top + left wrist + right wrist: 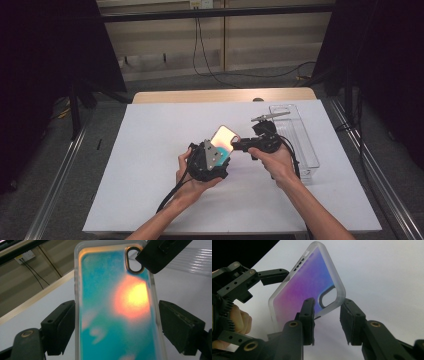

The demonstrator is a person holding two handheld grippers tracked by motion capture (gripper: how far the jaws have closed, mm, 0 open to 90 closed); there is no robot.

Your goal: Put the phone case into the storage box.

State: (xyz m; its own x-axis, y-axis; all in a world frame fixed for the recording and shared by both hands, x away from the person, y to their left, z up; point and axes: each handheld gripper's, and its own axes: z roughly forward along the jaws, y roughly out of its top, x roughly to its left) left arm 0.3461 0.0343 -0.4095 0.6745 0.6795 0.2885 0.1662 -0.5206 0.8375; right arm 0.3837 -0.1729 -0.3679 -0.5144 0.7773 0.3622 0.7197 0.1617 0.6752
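Jaws of the left gripper [220,152] press on the two long edges of the phone case [223,140], holding it tilted up above the white tabletop [150,165] near its middle; in the left gripper view the case [117,307] shows an iridescent teal and orange back with a frosted clear rim, clamped between both black pads; the right gripper [239,146] comes in from the right with its jaws set about the case's corner by the camera cutout [327,299]; one pad lies against the face, the other stands just off the rim, so nothing is clamped there; a clear plastic tray [300,135] lies at the tabletop's right edge.
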